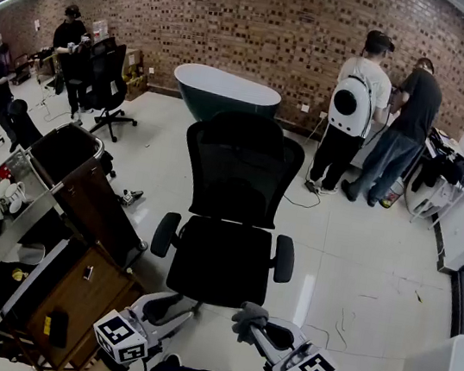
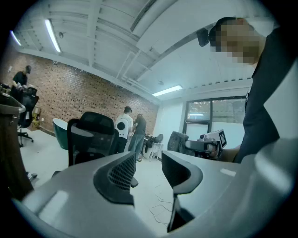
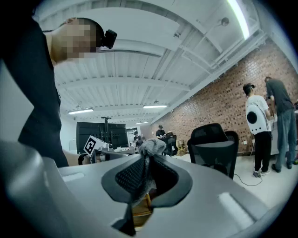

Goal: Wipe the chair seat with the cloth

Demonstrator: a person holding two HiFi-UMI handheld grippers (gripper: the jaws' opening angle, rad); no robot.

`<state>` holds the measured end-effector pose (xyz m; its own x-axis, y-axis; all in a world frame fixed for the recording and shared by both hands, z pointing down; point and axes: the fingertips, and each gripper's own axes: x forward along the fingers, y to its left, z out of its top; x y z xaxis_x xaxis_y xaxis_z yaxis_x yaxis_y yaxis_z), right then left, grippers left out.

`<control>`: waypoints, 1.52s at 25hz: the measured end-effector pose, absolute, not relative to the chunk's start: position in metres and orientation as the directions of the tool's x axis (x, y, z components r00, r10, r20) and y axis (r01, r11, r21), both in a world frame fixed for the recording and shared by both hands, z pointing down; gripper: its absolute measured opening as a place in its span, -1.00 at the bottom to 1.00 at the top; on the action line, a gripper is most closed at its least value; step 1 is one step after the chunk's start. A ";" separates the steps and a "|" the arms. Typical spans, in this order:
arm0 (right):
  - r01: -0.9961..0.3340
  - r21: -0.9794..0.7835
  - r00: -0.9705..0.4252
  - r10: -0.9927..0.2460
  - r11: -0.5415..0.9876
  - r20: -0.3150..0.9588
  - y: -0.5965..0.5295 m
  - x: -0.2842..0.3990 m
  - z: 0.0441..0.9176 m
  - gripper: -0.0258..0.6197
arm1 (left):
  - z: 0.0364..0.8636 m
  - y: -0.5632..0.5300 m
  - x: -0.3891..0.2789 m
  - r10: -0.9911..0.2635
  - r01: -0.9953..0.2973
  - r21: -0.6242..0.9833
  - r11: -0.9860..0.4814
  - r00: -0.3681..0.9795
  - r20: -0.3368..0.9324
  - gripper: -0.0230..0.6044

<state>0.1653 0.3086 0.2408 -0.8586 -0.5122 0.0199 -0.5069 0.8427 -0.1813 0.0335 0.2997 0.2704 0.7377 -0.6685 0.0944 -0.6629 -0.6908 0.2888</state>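
A black mesh office chair stands on the white floor straight ahead, its seat (image 1: 220, 261) facing me and its backrest (image 1: 240, 173) behind. Both grippers hover just short of the seat's front edge. My right gripper (image 1: 255, 329) is shut on a grey cloth (image 1: 248, 316) bunched at its tips; in the right gripper view the cloth (image 3: 150, 147) pokes up between the closed jaws, with the chair (image 3: 214, 144) off to the right. My left gripper (image 1: 180, 307) is open and holds nothing. In the left gripper view the chair (image 2: 93, 135) is on the left.
A wooden cart with a metal rail (image 1: 68, 285) stands close on the left. A dark green bathtub (image 1: 227, 92) sits by the brick wall. Two people (image 1: 382, 117) stand at the back right, with more people and chairs (image 1: 108, 86) at the back left. Cables (image 1: 342, 316) lie on the floor.
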 end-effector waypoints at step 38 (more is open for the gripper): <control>-0.619 -0.282 -0.785 -0.589 0.733 0.192 -0.001 0.034 0.340 -0.78 | 0.361 0.006 -0.073 -0.475 -0.530 0.357 -0.769 0.848 0.235 -0.25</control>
<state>0.0340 -0.0008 0.3395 -0.7850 -0.5891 0.1919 -0.6190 0.7331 -0.2818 -0.0732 0.0060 0.3612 0.8478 -0.4755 0.2350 -0.5303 -0.7688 0.3575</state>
